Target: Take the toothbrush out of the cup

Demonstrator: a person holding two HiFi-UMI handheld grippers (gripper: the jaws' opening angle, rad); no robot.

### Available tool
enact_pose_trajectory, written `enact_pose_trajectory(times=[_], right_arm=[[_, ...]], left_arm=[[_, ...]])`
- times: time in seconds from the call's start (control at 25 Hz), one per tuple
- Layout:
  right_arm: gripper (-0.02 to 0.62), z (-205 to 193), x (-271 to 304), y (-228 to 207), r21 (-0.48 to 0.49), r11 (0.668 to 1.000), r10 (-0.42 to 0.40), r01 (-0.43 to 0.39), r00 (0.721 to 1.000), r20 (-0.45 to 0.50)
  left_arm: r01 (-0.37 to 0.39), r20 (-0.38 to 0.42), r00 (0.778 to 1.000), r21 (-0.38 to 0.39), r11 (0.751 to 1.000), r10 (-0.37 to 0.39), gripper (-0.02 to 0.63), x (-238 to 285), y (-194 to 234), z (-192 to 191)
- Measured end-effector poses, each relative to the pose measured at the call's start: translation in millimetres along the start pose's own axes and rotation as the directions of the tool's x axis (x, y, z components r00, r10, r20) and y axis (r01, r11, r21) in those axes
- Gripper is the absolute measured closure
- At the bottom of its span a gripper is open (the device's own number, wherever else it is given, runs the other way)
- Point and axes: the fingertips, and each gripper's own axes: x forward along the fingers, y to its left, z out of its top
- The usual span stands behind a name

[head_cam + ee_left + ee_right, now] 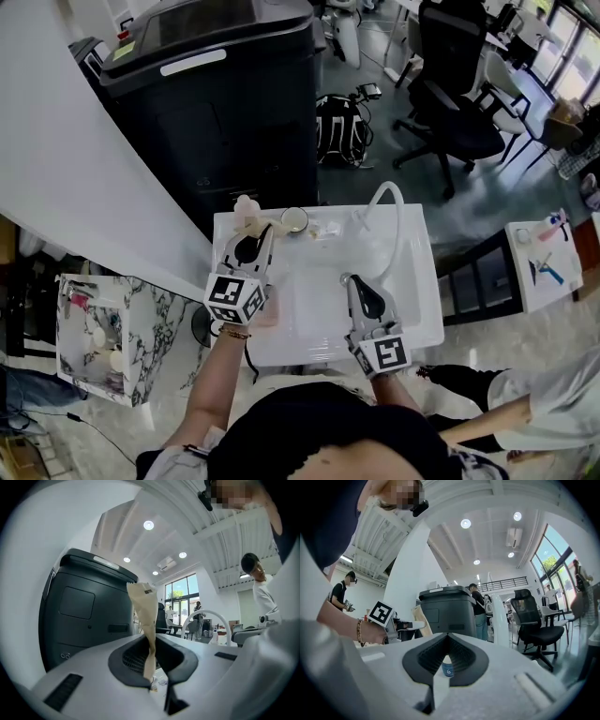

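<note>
My L tongs (152, 686) clenched on beige toothbrush (145, 616), upright, left of cup (294, 219), outside it. R tongs (438, 684) closed, empty. I'd keep grip firm, no tilt.

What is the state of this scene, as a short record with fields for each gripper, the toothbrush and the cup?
left gripper: shut on the toothbrush
toothbrush: beige strip standing up between the jaws, clear of the cup
right gripper: jaws together, nothing held, over the sink
cup: upright at the sink's back edge, left of the faucet
</note>
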Motion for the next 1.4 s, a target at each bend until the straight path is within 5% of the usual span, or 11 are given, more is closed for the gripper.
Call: enact_pose_trajectory(times=[1.4], right_arm=[[0.591,9,-24,10,-0.043,0.999,-0.029,0.029,0.999,0.014]], left_arm=[[-0.097,-0.024,0.995,-0.062,0.993,0.096,0.580,-147,-18,-4]])
